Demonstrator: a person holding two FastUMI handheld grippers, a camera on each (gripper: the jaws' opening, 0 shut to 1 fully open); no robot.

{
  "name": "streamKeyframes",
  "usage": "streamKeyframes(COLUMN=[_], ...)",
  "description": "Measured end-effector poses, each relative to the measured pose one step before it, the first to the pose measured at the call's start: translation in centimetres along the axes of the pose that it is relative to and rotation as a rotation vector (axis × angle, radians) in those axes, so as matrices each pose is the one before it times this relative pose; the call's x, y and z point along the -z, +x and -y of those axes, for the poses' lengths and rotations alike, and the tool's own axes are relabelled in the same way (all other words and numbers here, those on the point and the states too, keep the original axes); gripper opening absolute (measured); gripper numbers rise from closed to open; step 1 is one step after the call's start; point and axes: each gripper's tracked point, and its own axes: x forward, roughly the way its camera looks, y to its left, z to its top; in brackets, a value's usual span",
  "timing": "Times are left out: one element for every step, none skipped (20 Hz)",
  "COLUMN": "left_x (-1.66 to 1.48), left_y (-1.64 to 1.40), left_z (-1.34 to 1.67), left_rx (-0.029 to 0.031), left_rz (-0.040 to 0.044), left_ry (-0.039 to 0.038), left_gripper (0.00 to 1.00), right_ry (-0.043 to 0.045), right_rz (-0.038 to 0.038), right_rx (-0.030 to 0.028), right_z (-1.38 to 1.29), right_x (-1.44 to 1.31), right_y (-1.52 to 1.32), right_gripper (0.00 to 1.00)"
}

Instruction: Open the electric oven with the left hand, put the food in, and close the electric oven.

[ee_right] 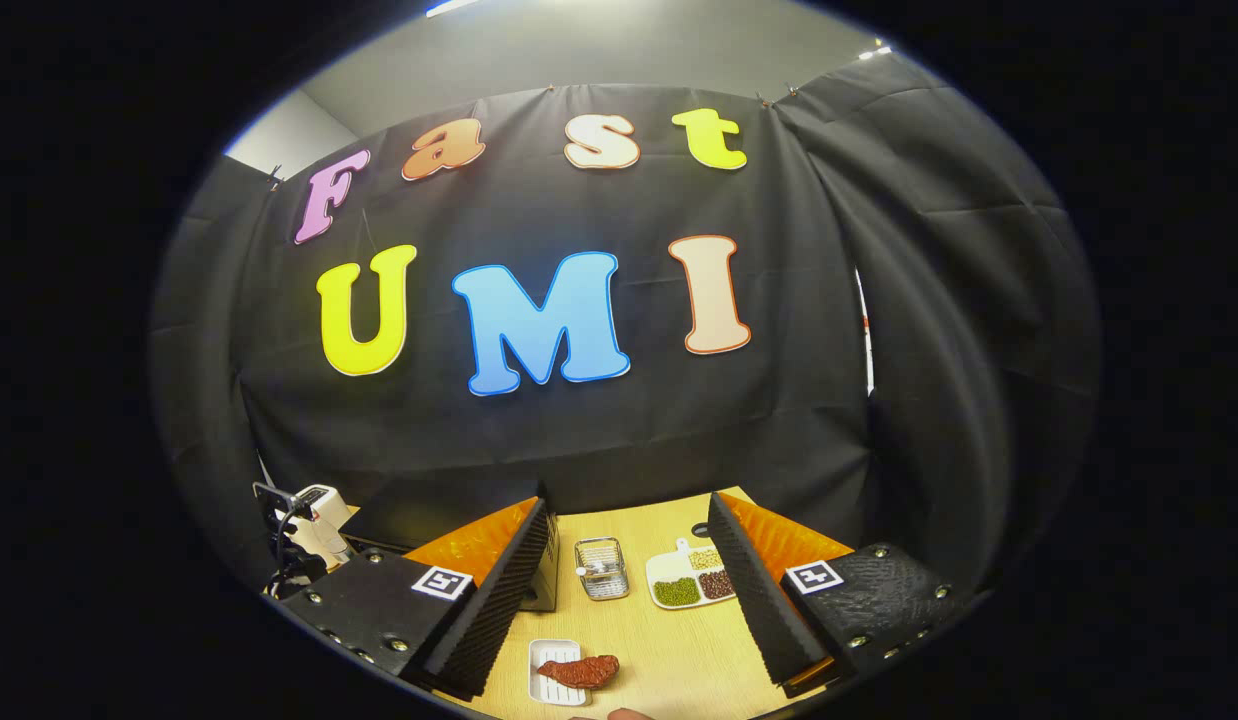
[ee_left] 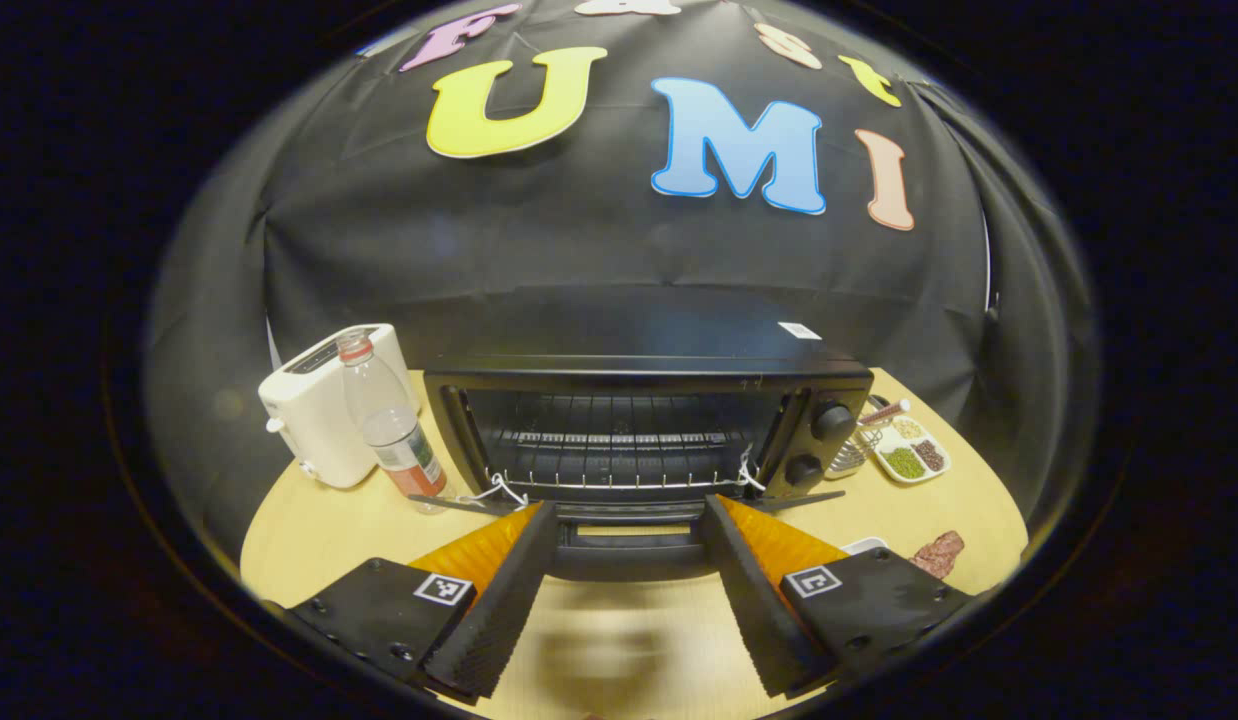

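Before left gripper [ee_left: 627, 535]: oven [ee_left: 639, 425] door down, cavity unobstructed.

**Counts on the table**

There is 1 oven [ee_left: 639, 425] with 2 knobs [ee_left: 832, 422] and 1 wire rack [ee_left: 619, 440]. Beside it stand 1 toaster [ee_left: 324, 405] and 1 bottle [ee_left: 394, 425]. There is 1 divided dish [ee_right: 691, 577] with 4 fillings, 1 grater [ee_right: 601, 568], 1 small tray [ee_right: 554, 672] and 1 piece of food [ee_right: 579, 670]. There are 2 grippers: left [ee_left: 629, 540], right [ee_right: 629, 540].
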Motion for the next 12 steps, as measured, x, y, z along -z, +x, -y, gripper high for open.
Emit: streamKeyframes(left_x=[0.166, 0.423, 0.301, 0.428, 0.340, 0.538, 0.487, 0.818, 0.609, 1.070, 0.856, 0.842], left_y=[-0.040, -0.193, -0.178, 0.042, -0.010, -0.358, -0.088, -0.130, -0.019, 0.060, 0.013, 0.191], left_z=[0.036, 0.032, -0.046, 0.072, 0.023, -0.050, -0.008, 0.076, 0.000, -0.031, 0.034, 0.010], left_rx=[0.00010, 0.00116, 0.00093, 0.00082, 0.00037, 0.00063, -0.00040, 0.00004, 0.00038, 0.00293, 0.00227, 0.00393], left_rz=[-0.00304, -0.00301, -0.00636, -0.00513, -0.00436, -0.00900, -0.00944, -0.01375, -0.01412, -0.01733, -0.01603, -0.01256], left_ry=[-0.00008, 0.00300, 0.00571, 0.00362, -0.00057, -0.00062, -0.00062, -0.00100, 0.00018, -0.00173, -0.00362, -0.00765], left_gripper=[0.98, 0.98, 0.98, 0.98, 0.98, 0.98, 0.98, 1.00, 1.00, 1.00, 0.98, 0.98], right_ry=[-0.00232, -0.00315, -0.00133, -0.00182, -0.00328, -0.00183, -0.00155, -0.00222, 0.00047, 0.00682, 0.01172, 0.01317], right_rz=[-0.00052, -0.00045, 0.00032, -0.00064, -0.00250, -0.00257, -0.00290, -0.00448, -0.00421, -0.00496, -0.00181, -0.00348], right_rx=[-0.00131, -0.00174, -0.00795, -0.00445, -0.00089, -0.00356, -0.00283, -0.00181, -0.00753, -0.00843, -0.01697, -0.01468], right_z=[-0.063, -0.010, -0.130, -0.115, -0.011, -0.001, -0.102, -0.018, -0.178, -0.260, -0.238, -0.358], right_x=[-0.106, 0.046, -0.089, 0.081, -0.010, 0.187, 0.021, 0.190, 0.074, 0.119, 0.060, 0.068], right_y=[-0.014, -0.016, -0.060, -0.053, -0.001, 0.065, -0.002, 0.038, 0.013, 0.072, -0.086, -0.006], right_gripper=[0.99, 0.98, 0.98, 0.99, 0.99, 0.99, 0.98, 0.98, 0.98, 0.98, 0.98, 0.98])
